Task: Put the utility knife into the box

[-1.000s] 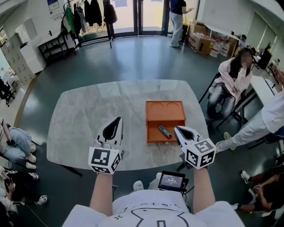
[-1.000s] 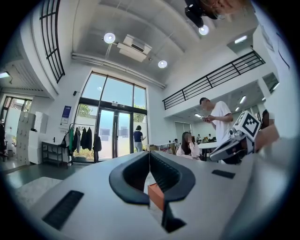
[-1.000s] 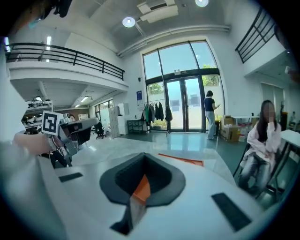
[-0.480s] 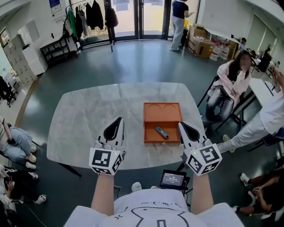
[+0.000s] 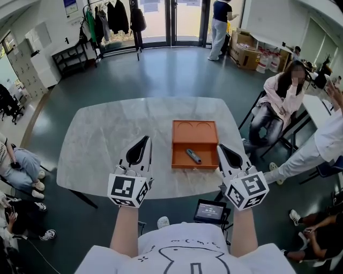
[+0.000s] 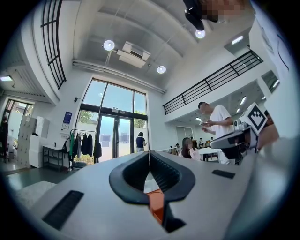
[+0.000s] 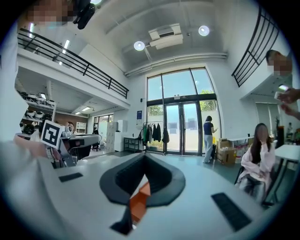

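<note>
Orange box (image 5: pixel 177 144) sits on the marble worktop (image 5: pixel 107 139), with the dark utility knife (image 5: pixel 193 156) lying slantwise in its nearer compartment. Left tool (image 5: pixel 146 140) hangs left of the box, and right tool (image 5: pixel 220 147) just beside its right edge. Both are pinched together on nothing.

No text can be read anywhere. The small screen (image 5: pixel 209 212) at the person's waist shows a line of light characters, too small to make out. The blue poster (image 5: pixel 69 6) on the far wall beside the coat rack carries print that is only a blur. The cubes on the left gripper (image 5: pixel 143 140) and right gripper (image 5: pixel 220 147) bear black-and-white square patterns, not letters.
</note>
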`<action>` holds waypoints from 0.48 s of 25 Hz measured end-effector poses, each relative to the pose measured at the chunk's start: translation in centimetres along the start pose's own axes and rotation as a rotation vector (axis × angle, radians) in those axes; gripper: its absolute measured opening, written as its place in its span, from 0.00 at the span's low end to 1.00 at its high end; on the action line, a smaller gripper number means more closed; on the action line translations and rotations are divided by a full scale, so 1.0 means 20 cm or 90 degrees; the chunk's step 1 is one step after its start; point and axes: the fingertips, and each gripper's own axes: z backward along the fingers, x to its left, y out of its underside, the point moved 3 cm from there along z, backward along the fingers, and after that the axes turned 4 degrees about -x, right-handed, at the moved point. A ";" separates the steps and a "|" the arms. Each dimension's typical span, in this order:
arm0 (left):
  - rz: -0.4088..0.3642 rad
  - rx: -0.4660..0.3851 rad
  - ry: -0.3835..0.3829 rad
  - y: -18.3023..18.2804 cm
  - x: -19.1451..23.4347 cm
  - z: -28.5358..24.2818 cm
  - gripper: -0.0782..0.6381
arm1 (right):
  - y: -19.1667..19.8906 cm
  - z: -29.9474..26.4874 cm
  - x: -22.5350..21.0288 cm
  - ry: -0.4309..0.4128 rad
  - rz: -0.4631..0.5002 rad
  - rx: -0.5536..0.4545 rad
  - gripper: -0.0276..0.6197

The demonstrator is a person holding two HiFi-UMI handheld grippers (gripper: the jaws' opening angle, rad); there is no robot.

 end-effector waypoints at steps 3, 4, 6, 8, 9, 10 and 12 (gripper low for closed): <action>-0.002 0.000 -0.001 -0.01 -0.01 0.00 0.13 | -0.01 0.01 0.01 -0.005 0.004 -0.004 0.05; -0.002 -0.001 -0.002 -0.01 -0.02 0.00 0.13 | -0.01 0.02 0.00 -0.007 0.005 -0.006 0.05; -0.002 -0.001 -0.002 0.00 -0.04 -0.01 0.13 | 0.00 0.03 -0.03 -0.008 0.006 -0.007 0.05; -0.002 0.000 -0.003 0.00 -0.05 -0.02 0.13 | 0.01 0.03 -0.05 -0.007 0.006 -0.003 0.05; -0.001 0.000 -0.003 -0.01 -0.06 -0.03 0.13 | 0.01 0.04 -0.06 -0.007 0.006 -0.002 0.05; -0.001 0.001 -0.003 -0.01 -0.06 -0.04 0.13 | 0.00 0.04 -0.07 -0.007 0.006 -0.001 0.05; 0.000 0.002 -0.003 -0.02 -0.07 -0.05 0.13 | 0.00 0.04 -0.08 -0.007 0.007 0.001 0.05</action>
